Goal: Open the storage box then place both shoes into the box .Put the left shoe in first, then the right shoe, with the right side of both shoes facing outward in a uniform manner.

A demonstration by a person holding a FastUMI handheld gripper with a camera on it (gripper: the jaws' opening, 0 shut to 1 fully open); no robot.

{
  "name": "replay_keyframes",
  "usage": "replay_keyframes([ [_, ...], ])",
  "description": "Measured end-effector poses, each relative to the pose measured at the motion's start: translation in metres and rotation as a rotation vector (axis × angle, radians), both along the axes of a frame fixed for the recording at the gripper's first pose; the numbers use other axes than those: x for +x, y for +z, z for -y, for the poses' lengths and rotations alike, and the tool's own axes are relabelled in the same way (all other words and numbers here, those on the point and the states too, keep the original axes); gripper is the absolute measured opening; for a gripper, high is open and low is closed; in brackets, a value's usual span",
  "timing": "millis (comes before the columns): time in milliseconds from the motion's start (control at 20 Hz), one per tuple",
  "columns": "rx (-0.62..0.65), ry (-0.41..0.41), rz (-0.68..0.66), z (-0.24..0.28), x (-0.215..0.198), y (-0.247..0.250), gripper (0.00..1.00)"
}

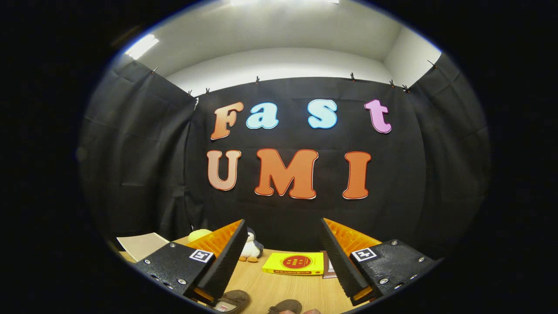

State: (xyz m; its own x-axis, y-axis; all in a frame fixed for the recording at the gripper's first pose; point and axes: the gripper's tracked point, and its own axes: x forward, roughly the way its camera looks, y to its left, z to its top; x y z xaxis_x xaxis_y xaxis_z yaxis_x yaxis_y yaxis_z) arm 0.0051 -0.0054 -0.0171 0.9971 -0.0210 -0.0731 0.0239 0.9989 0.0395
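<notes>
Overhead, tongs [281, 257] agape above shoes [235, 300].

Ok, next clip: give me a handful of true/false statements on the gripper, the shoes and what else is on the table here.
1. The gripper is open and holds nothing. True.
2. A yellow book lies on the wooden table, beyond the fingers. True.
3. One brown shoe is clamped between the fingers. False: the two brown shoes lie on the table below the gripper, untouched.
4. A penguin plush toy stands on the table by the black cloth wall. True.
5. The penguin stands on top of the yellow book. False: it stands on the table, apart from the book.
</notes>
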Motion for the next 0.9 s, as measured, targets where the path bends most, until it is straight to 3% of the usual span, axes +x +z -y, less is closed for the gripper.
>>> replay_keyframes([
  [300,-0.022,0.004,-0.009,-0.003,-0.001,-0.003,0.99],
  [550,0.013,0.038,-0.100,-0.019,-0.008,-0.031,0.99],
  [750,0.086,0.168,-0.256,-0.058,-0.016,-0.077,0.99],
  [900,0.216,0.261,-0.366,-0.098,-0.022,-0.104,0.98],
])
